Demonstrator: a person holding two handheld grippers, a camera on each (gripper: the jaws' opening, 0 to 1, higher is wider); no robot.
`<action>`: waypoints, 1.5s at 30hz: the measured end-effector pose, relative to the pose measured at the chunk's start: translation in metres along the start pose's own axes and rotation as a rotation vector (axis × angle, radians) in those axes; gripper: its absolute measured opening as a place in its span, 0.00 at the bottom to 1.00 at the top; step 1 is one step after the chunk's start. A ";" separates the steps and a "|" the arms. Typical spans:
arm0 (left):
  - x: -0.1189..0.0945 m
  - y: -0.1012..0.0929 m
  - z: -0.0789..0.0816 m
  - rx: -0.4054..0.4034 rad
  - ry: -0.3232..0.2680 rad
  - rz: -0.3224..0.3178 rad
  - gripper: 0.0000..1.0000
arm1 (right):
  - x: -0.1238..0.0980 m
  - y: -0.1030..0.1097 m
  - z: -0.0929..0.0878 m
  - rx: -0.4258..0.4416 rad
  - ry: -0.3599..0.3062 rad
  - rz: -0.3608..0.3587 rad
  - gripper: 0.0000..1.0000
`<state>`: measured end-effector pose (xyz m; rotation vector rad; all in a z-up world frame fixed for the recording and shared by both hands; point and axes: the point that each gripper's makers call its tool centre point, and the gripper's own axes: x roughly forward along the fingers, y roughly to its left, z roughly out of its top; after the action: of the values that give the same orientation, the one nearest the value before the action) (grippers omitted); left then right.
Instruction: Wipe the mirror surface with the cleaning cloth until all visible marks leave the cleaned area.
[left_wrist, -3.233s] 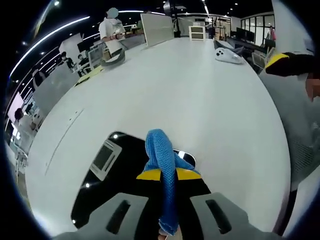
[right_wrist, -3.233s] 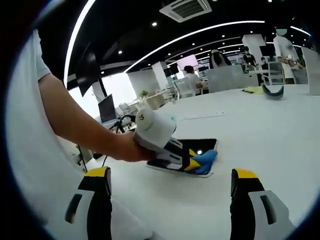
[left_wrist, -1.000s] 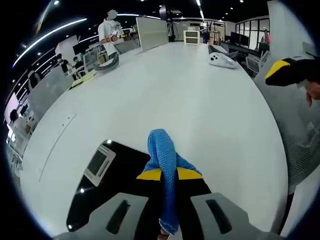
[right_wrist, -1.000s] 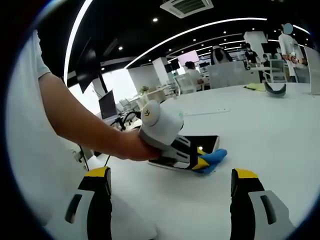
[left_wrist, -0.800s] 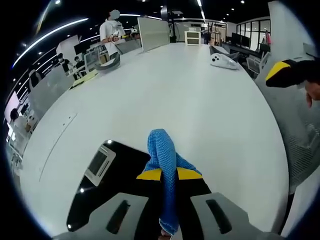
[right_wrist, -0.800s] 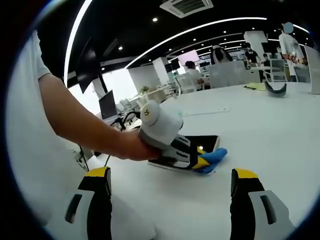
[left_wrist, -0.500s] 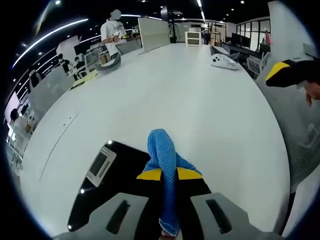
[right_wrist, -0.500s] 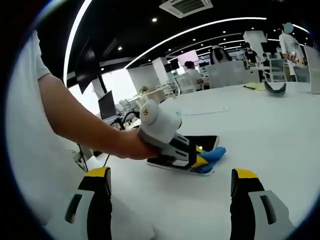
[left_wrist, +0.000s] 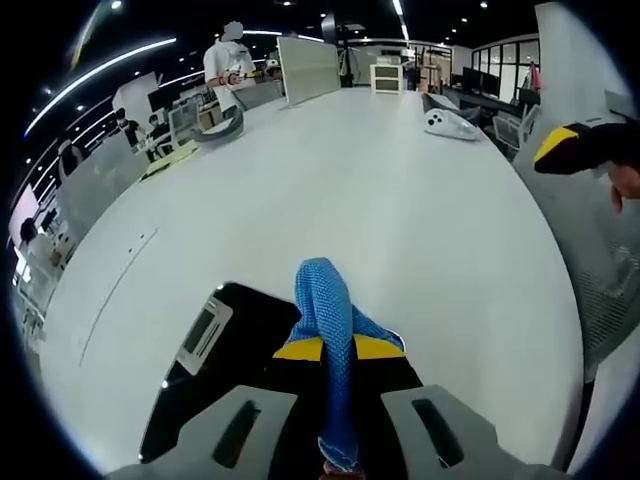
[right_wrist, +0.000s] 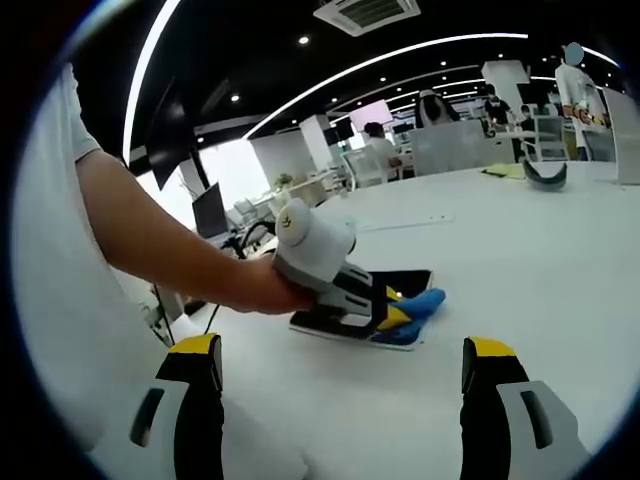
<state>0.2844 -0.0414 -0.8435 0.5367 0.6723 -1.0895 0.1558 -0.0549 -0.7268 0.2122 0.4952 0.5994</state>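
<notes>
Cloth (left_wrist: 328, 330) clamped in left hand-held gripper (left_wrist: 337, 352), on mirror (left_wrist: 225, 350).

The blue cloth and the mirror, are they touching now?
Touching. In the right gripper view, the blue cloth, clamped in the left gripper, lies flat on the mirror, no gap visible.

The mirror (left_wrist: 225, 345) is a flat, dark, glossy rectangle lying face up on the white worktop (left_wrist: 380, 210), with ceiling lights reflected in it as bright spots and a pale panel. In the right gripper view the mirror (right_wrist: 340, 325) shows as a thin slab, its edge pale. The cleaning cloth (left_wrist: 325, 320) is bright blue with a mesh weave, bunched into a narrow fold, and presses on the mirror's near-right part; its blue end (right_wrist: 415, 303) reaches the mirror's edge
</notes>
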 end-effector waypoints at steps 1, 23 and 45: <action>0.000 0.000 0.000 0.000 -0.001 0.000 0.06 | 0.000 0.000 0.000 0.001 0.000 -0.001 1.00; 0.002 0.017 0.000 0.011 -0.007 0.002 0.06 | 0.003 -0.003 0.000 0.019 0.000 -0.004 1.00; 0.004 0.042 -0.001 0.003 -0.012 0.028 0.06 | 0.005 -0.008 -0.003 0.029 0.012 -0.016 1.00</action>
<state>0.3241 -0.0277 -0.8436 0.5405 0.6514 -1.0671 0.1613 -0.0581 -0.7337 0.2323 0.5166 0.5788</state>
